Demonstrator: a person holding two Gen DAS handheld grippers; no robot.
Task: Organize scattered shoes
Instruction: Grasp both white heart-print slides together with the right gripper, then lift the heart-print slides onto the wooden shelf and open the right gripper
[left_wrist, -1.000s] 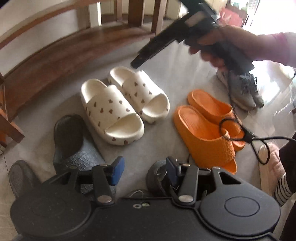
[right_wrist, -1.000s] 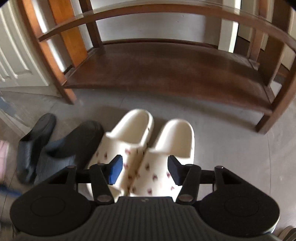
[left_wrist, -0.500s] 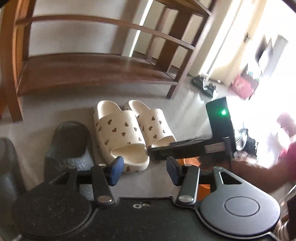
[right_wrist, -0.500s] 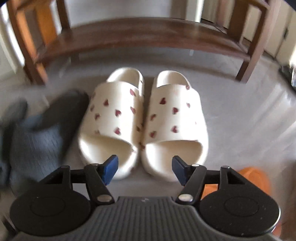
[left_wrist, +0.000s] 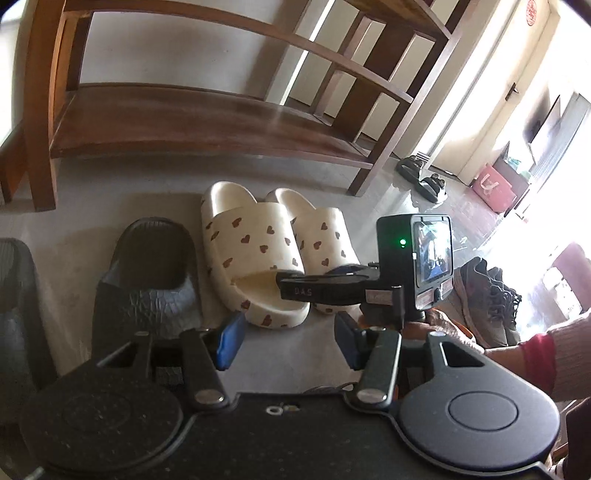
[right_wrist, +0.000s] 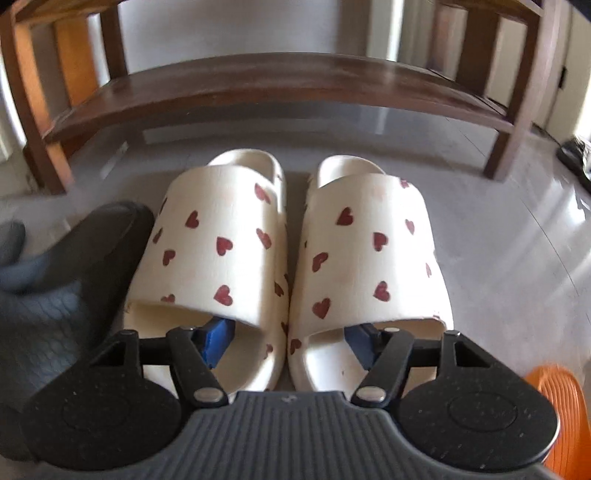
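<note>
The right gripper (right_wrist: 291, 341) has its jaws apart, one blue pad (right_wrist: 218, 341) tucked into the toe opening of the left cream slipper (right_wrist: 218, 258) and the other into the opening of the right cream slipper (right_wrist: 369, 266), so the two touching inner walls of the pair lie between the pads; whether the pads press on them cannot be told. Its jaws have just been opening. The slippers are thick, smooth moulded foam with broad rounded straps printed with dark red hearts, and they sit side by side on the grey floor (right_wrist: 498, 258). To the left of these tongs lies a black slipper (right_wrist: 55, 295) with a scaly, crocodile-like strap, touching the left cream one. Low to the right an orange ribbed slipper (right_wrist: 561, 413) shows at the frame edge. Beyond the pair stands a dark wooden rack (right_wrist: 280, 85) with a bare, glossy bottom shelf.

The left gripper (left_wrist: 288, 343) hangs with its jaws apart and nothing between them, having just been opening too. Just ahead of it the right tool's black body crosses in front of the cream slippers' toes. Grey lace-up sneakers (left_wrist: 487, 291) lie to the right.
</note>
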